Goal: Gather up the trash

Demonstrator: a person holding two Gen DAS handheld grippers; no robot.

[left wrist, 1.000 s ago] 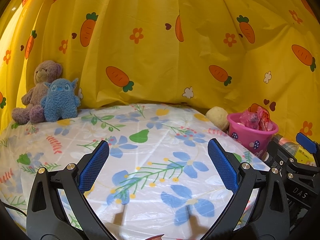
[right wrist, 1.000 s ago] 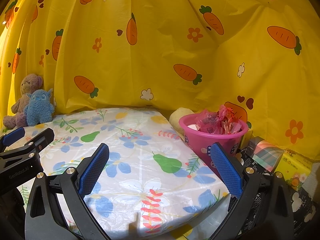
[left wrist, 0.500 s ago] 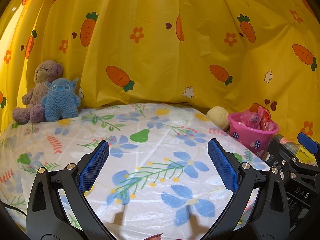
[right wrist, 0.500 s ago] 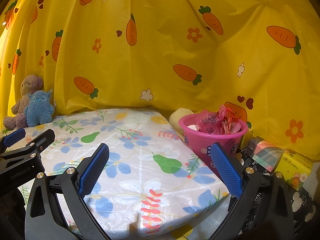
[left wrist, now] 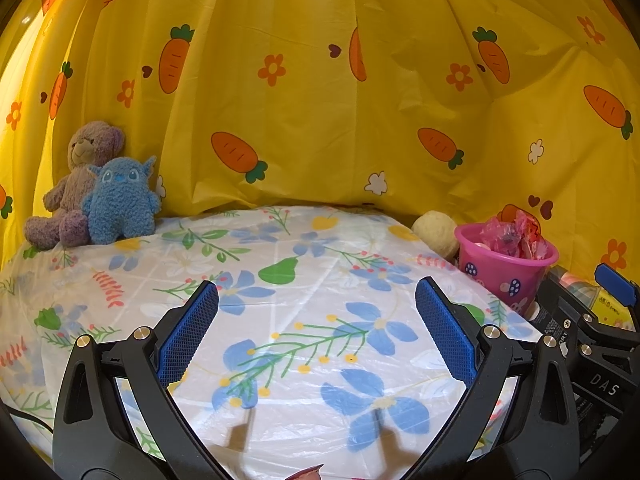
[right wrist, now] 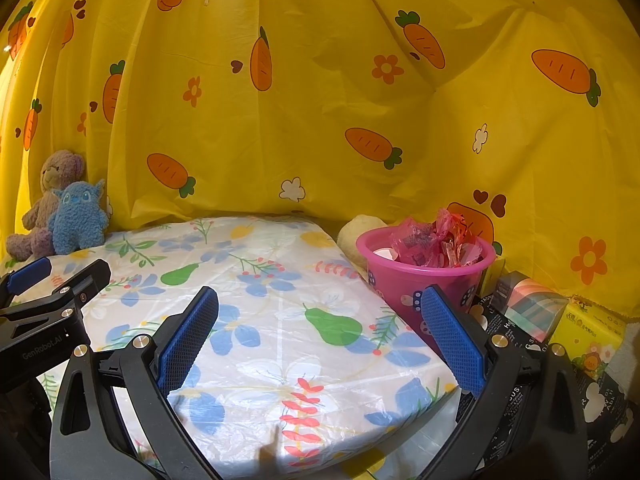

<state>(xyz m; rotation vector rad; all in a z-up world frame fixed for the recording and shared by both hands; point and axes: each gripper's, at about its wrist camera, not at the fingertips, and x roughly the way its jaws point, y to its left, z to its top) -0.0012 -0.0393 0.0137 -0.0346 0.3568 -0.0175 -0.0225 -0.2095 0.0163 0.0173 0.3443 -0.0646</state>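
Above floral surface [left wrist: 312,320]: left hand-held gripper [left wrist: 316,328] and right hand-held gripper [right wrist: 320,330] hovering, jaws spread wide, holding nothing. Trash [right wrist: 434,242] sitting in pink bucket [right wrist: 424,280] at surface's right edge, beside boxes [right wrist: 532,304]. Plush toys [left wrist: 100,200] sitting far left.

Both wrist views sit low, side by side, facing the curtain [left wrist: 320,120]; shared: table [right wrist: 280,320] (bucket [right wrist: 424,280] nearer rightward).
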